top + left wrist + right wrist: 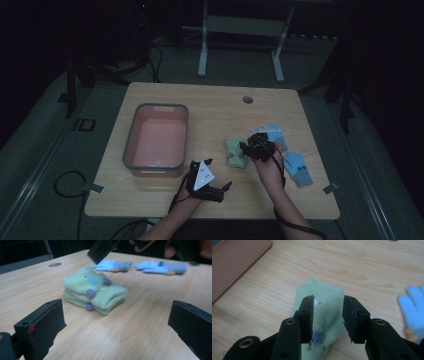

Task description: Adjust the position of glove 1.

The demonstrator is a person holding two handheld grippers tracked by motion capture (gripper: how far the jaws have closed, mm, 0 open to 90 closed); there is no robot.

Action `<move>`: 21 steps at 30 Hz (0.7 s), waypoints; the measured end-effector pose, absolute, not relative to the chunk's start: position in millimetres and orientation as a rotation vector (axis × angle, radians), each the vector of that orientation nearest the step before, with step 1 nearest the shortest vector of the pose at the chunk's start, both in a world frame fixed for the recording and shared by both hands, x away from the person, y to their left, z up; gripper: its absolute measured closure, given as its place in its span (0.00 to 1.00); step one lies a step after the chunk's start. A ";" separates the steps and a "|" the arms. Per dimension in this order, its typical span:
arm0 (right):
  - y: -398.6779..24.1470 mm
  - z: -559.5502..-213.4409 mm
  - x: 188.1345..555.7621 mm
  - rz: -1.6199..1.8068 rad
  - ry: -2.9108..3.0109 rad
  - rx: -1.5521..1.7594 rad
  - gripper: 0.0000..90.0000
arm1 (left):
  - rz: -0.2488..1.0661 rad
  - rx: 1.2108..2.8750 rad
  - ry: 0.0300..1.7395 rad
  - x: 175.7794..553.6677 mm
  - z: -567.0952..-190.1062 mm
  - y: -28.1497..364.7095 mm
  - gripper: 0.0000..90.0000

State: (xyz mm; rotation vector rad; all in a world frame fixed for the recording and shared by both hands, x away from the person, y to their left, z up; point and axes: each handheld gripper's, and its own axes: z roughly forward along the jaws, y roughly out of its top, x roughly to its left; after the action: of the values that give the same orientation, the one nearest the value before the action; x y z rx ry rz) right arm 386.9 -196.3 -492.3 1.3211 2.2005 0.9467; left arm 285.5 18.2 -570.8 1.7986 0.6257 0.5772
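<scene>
right tongs [328, 317] hang over the folded green socks [322, 315], jaws parted with a gap between them, the pads not pressing the fabric; the bundle lies flat on the bench beneath, purple dots on its side; in the high view these right tongs [259, 146] sit just at the right edge of the green socks [235, 152], right of the bench's middle; left tongs [117, 322] spread wide, nothing between the jaws, pointed level toward the green socks [95, 291], which lie well ahead of them; in the high view the left tongs [212, 186] rest near the front edge of the bench, grey three-cornered plate on top; two light blue gloves [295, 167] lie to the right of the socks, one nearer the far side [272, 134], one nearer the front; from the left gripper view both blue gloves [160, 267] lie beyond the socks, apart from them; pink tub with grey rim [131, 137] stands on the left half of the bench [220, 107], well apart from the socks; small round grommet [247, 99] near the far edge.
</scene>
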 end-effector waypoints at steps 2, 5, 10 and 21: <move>-201.1 -489.9 388.3 0.971 2.222 1.301 0.66 | 0.589 1.801 0.618 285.2 -570.8 17.2 0.04; -205.2 -488.8 390.0 0.979 2.249 1.277 0.66 | 0.568 1.826 0.604 286.5 -569.9 15.9 0.04; -217.4 -489.6 392.3 1.029 2.326 1.162 0.64 | 0.397 1.873 0.626 294.3 -563.1 12.5 0.04; -239.5 -492.0 401.8 1.127 2.416 1.032 0.62 | 0.434 2.019 0.466 313.2 -553.3 -6.8 0.17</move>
State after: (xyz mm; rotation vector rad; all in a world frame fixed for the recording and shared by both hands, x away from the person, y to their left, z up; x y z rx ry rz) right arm 401.8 -239.5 -492.0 1.0318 2.4158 1.1265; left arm 313.2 -6.8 -553.3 2.0192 0.4655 0.4337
